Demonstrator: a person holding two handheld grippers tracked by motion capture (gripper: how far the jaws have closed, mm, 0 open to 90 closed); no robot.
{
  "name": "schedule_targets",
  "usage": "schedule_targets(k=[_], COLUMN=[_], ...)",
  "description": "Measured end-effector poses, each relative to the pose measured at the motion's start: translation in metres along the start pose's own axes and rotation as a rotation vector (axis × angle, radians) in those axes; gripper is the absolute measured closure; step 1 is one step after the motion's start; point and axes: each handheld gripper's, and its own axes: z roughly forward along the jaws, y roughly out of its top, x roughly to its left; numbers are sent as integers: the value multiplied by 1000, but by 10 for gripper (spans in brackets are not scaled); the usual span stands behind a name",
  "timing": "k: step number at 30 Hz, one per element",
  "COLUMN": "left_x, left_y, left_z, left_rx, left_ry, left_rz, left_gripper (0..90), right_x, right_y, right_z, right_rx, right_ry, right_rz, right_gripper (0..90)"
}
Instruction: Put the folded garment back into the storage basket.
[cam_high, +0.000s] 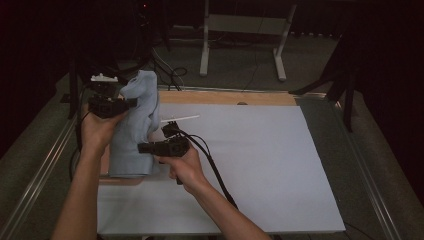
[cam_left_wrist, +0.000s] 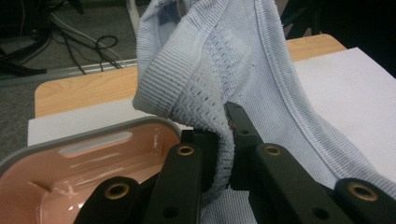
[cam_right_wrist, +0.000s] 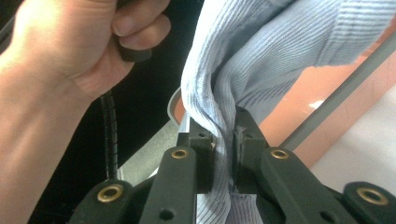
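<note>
Both tongs clenched on knit (cam_high: 135, 125). Left tongs (cam_left_wrist: 223, 140) pinch ribbed edge high up; right tongs (cam_right_wrist: 224, 149) bite fold lower, just beside. Knit hangs between them, above pink tray (cam_left_wrist: 93, 158) at counter (cam_high: 260, 150) edge. Risk: thin bite, stretchy fabric slips out if hands pull apart; loose hem could snag tray rim.

Bare forearms; each black hand-held gripper (cam_high: 131, 102) with brass-ringed screw holes and trailing black cable.
</note>
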Motion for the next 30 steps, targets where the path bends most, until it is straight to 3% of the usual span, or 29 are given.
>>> schedule_targets(k=[30], left_x=[19], left_y=[-5], left_z=[-12], left_rx=[-2], left_ry=[62], left_rz=[-18], left_gripper=[855], right_x=[0], right_y=[1], right_z=[29], right_rx=[14], right_ry=[-24], right_rz=[-9], right_gripper=[807])
